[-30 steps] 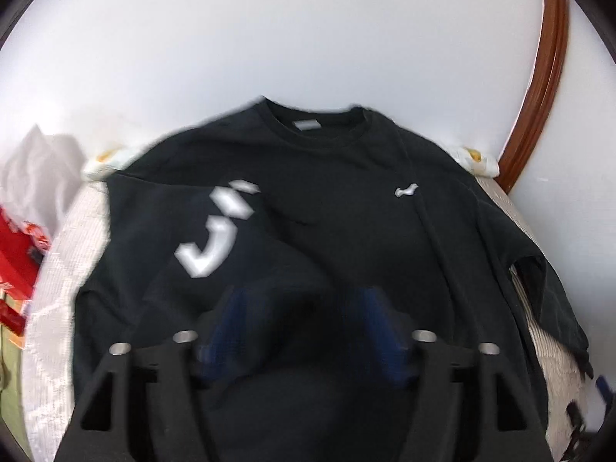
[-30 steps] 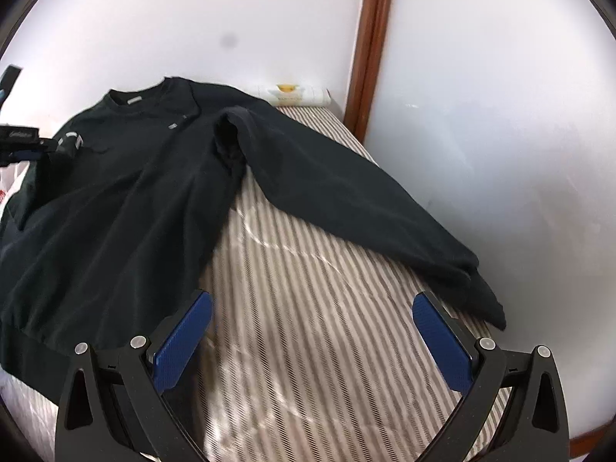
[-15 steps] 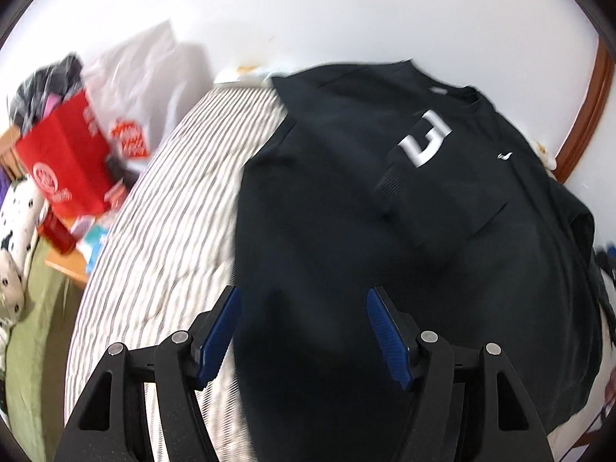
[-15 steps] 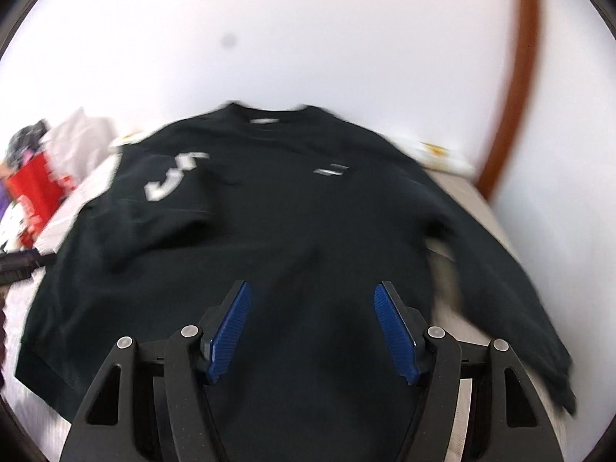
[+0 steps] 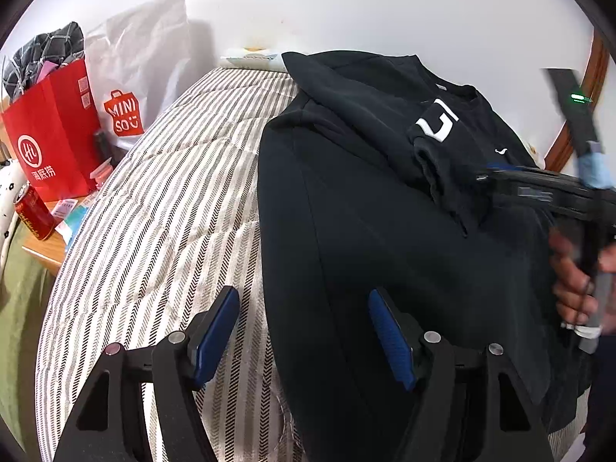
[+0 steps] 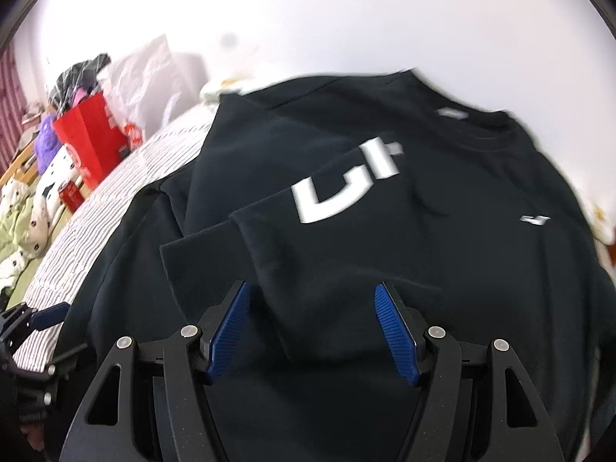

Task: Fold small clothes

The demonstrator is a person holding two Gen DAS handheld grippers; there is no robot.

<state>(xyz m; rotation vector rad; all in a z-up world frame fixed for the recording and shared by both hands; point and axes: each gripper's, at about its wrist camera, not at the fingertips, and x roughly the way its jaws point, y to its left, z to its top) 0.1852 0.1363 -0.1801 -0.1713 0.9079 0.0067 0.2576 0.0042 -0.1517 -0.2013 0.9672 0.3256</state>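
Both grippers shifted leftward since earlier, black sweatshirt (image 5: 385, 231) flat on striped bed (image 5: 161, 208), collar toward wall, left gripper (image 5: 304, 331) parted, empty, straddling hem edge, right gripper (image 6: 312, 331) closing, empty above folded sleeve (image 6: 308, 208).

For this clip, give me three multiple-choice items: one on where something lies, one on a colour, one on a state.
1. Where does the printed sleeve of the black long-sleeved sweatshirt lie?
A. hanging off the bed
B. folded across the sweatshirt's chest
C. under the pillow

2. What colour are the ribbed pads of the right tongs?
A. blue
B. yellow
C. white

3. How do the left tongs stand?
A. clamped on a can
C. lifting the collar
B. apart, straddling the sweatshirt's side edge on the striped quilt

Key: 1 B, the white lettering lies on the torso; 2 A, both pads show blue; 3 B, one pad sits over quilt, the other over black cloth, gripping nothing.
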